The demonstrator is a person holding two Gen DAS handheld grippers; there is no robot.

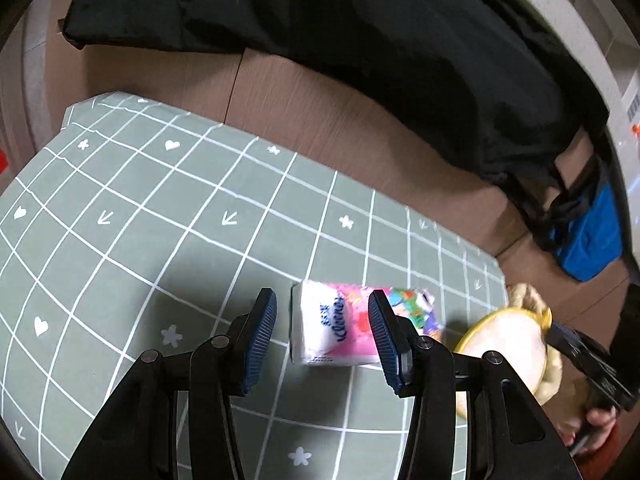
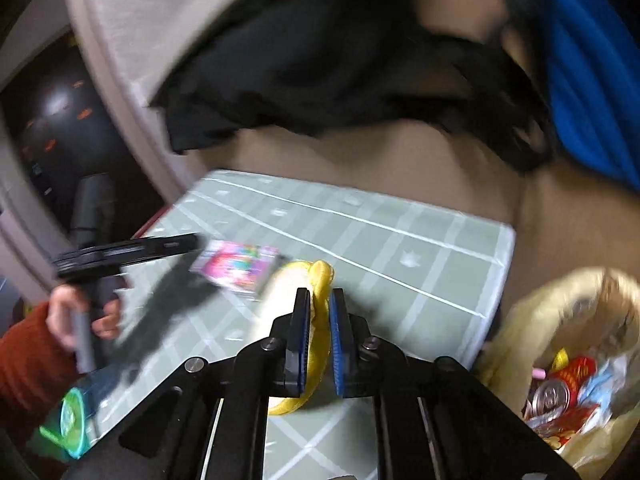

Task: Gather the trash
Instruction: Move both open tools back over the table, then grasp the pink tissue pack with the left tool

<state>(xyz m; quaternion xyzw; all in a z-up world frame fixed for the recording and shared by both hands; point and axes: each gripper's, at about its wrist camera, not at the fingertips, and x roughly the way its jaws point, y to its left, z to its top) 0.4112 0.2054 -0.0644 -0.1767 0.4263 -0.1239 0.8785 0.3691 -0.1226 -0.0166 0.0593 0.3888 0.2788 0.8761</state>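
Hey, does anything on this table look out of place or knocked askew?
Nothing spilled or damaged. The tissue pack lies flat but skewed to the tablecloth grid, between the open left gripper. The right gripper pinches the yellow-rimmed item.

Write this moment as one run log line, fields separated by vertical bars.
left gripper: open, around tissue pack | right gripper: shut on yellow bag rim | trash bag: beside table
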